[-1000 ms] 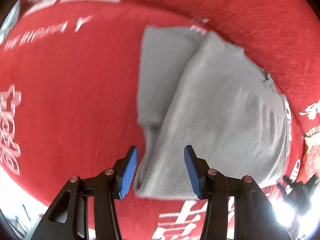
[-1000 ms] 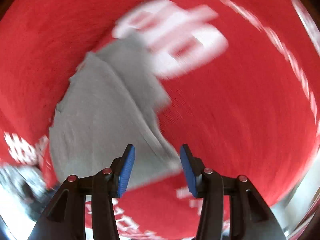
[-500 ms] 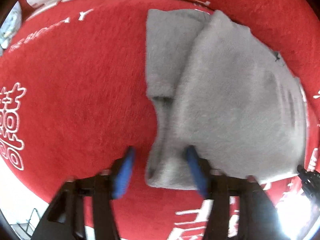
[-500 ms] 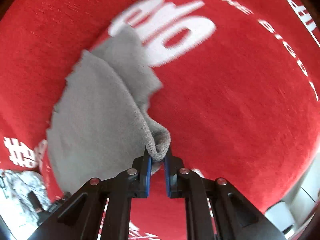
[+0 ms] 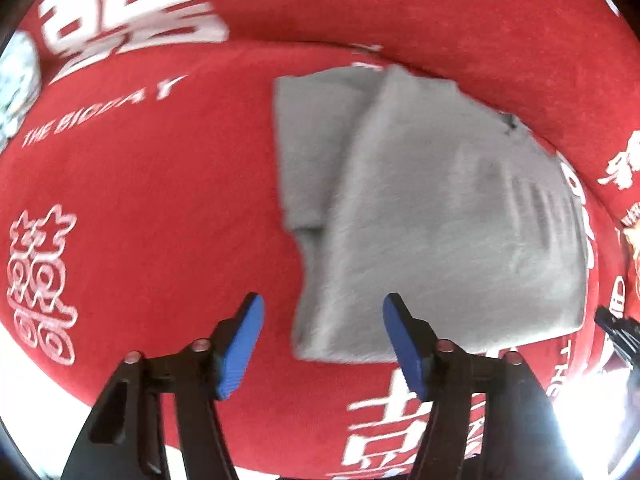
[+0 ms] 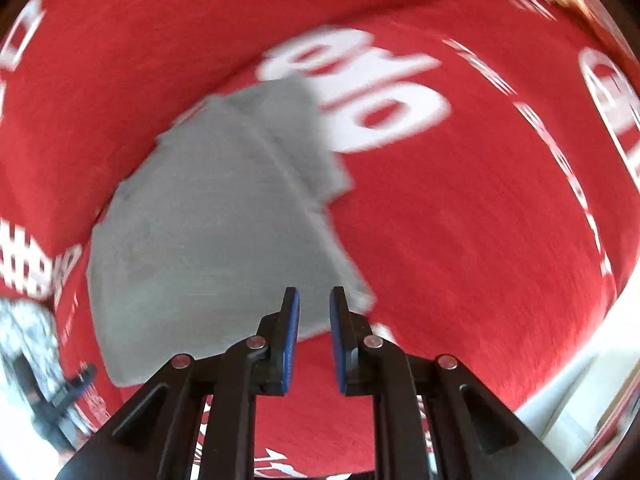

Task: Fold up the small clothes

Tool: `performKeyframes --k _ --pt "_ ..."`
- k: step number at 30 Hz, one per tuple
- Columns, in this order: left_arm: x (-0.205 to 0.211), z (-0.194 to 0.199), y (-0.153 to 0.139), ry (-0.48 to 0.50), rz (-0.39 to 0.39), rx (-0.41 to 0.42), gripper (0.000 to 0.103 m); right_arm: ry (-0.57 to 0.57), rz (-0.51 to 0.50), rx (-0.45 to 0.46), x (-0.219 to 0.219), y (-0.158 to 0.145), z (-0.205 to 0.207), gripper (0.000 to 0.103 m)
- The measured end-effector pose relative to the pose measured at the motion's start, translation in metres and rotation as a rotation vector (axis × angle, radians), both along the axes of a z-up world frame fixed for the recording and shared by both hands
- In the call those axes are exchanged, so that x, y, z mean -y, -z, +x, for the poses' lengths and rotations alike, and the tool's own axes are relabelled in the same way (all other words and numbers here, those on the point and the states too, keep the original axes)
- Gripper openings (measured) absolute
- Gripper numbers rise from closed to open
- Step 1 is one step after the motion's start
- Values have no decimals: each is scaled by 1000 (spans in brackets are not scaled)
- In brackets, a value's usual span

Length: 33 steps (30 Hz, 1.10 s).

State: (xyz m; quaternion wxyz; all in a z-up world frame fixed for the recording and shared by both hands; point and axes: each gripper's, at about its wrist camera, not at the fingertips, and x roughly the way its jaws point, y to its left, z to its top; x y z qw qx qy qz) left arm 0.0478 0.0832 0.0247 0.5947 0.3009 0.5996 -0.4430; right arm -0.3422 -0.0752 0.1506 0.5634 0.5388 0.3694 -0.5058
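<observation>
Left wrist view shows the left gripper (image 5: 322, 342), jaws just narrowed yet apart and empty, over the near corner of the soft, light grey garment (image 5: 432, 216) on the red cloth (image 5: 140, 208), while right wrist view shows the right gripper (image 6: 314, 340), jaws just reopened slightly, narrowly apart, gripping nothing above the garment's limp hem, probably the best hold.

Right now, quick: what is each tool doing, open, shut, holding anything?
Left tool: open wide, jaws just narrowed slightly, empty above the grey garment.
Right tool: barely open, jaws just parting, nothing gripped.
</observation>
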Motion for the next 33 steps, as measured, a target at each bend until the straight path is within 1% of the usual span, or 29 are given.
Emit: performKeyframes --k 3,5,7,10,12,13,14,16,18,19,20,21,22,23,24,28,29,30,31,33 --pt "33 2 -2 20 -49 -15 64 -43 2 10 12 8 25 16" --pt "57 -4 -2 38 -89 -35 64 -60 -8 10 12 7 31 16" --pt "79 -4 -2 60 -121 -45 64 -80 -20 15 22 11 41 16" --pt "107 8 17 77 -123 -64 64 -80 -17 23 31 20 43 16" --pt "116 16 34 75 -89 -77 64 -65 14 46 37 32 41 16" --pt "116 20 43 69 -69 -83 64 -41 49 67 40 42 35 15" --pt "116 26 48 63 -77 -93 64 -18 62 88 41 48 30 15" --pt "117 30 46 69 -88 -105 64 9 63 132 42 51 23 12" --pt "116 33 42 76 -82 -100 64 8 53 112 40 47 18 11" --pt "114 34 41 77 -68 -74 64 8 53 95 39 45 17 11" --pt "112 36 40 71 -39 -28 64 13 57 79 38 43 14 11" --pt "109 39 42 65 -15 -12 64 27 62 56 36 40 10 12" --pt "105 43 43 53 3 -17 64 38 62 46 36 37 7 16" --pt "98 48 42 33 12 -38 64 46 61 42 34 34 4 16" --pt "94 50 40 26 14 -40 64 48 58 46 33 30 3 16" --pt "75 50 26 24 30 5 64 -5 46 40 19 13 8 17" --pt "73 49 24 22 34 7 64 -17 47 40 15 10 12 19" --pt "69 47 20 21 39 10 64 -24 49 43 13 8 15 24" --pt "66 45 18 22 42 14 64 -31 52 53 8 5 19 32" --pt "59 40 12 27 49 24 64 -36 56 70 4 4 28 39"
